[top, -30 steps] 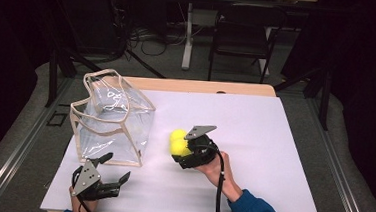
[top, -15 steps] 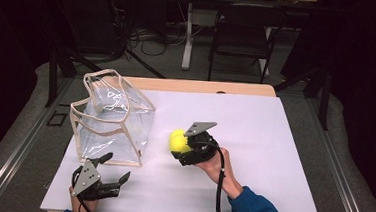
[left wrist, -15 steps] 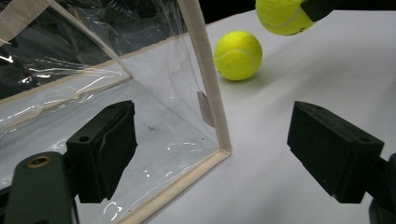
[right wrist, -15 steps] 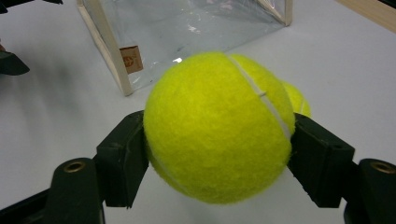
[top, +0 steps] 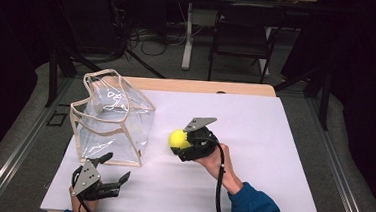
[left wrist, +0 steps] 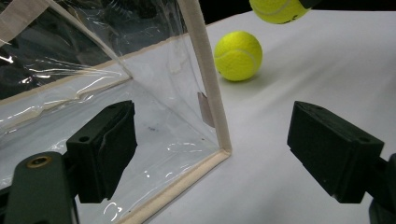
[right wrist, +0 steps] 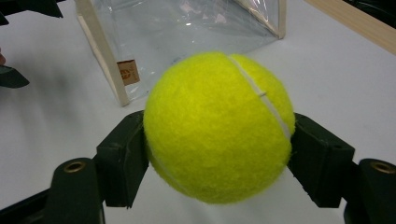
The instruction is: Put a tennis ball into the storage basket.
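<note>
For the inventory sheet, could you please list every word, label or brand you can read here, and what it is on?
Nothing can be read.
Small brown tag low on the clear bag: it bears a mark, too small and blurred to read.
Tennis ball held in the right tongs: only its white seam, no print facing the camera.

Dark room, grey floor [top: 18, 139], black chair [top: 240, 39] behind.

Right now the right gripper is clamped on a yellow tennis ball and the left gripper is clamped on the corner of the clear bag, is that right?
Not quite. The right gripper is clamped on the tennis ball, but the left gripper is open: in the left gripper view its jaws stand wide apart either side of the clear bag corner, not pressing it.
</note>
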Motion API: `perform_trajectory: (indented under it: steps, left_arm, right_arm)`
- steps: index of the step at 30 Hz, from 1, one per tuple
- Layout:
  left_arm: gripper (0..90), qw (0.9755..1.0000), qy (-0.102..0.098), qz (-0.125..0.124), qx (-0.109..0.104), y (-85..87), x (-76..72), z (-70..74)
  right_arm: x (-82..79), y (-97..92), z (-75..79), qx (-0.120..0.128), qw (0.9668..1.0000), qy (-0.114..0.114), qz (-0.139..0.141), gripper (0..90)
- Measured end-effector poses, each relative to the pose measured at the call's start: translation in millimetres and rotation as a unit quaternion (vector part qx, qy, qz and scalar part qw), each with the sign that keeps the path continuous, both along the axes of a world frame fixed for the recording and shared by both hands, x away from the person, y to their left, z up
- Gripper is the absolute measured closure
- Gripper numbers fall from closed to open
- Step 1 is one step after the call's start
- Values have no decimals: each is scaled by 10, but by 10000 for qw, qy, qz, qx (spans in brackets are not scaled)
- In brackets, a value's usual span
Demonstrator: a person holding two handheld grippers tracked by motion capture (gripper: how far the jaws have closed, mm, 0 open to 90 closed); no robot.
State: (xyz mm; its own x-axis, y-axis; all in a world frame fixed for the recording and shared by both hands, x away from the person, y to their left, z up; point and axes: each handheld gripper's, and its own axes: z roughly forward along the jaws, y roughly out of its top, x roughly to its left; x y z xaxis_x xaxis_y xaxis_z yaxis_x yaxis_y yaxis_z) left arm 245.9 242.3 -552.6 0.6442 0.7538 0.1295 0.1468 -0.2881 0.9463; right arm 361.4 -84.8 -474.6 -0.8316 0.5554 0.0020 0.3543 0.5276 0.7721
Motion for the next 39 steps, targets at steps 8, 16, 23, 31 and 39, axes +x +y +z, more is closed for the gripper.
perform_trajectory:
  steps: [8,16,23,31,39]
  left_arm:
    - [158,10000,-14,-3,9,2,0,1]
    - [158,10000,-13,-19,17,2,1,1]
    - [158,10000,-27,-60,-4,-5,-2,1]
    - [158,10000,-32,-60,-10,-5,-5,1]
    - [158,10000,-40,-76,-2,-6,-5,1]
  right_arm:
    - [41,6,19,1,10000,-4,4,268]
    - [99,11,35,10,10000,-17,-6,268]
    - [144,12,51,18,10000,-44,-57,268]
    - [182,30,88,-6,9999,-103,-65,268]
    - [223,45,134,-34,9999,-136,-63,268]
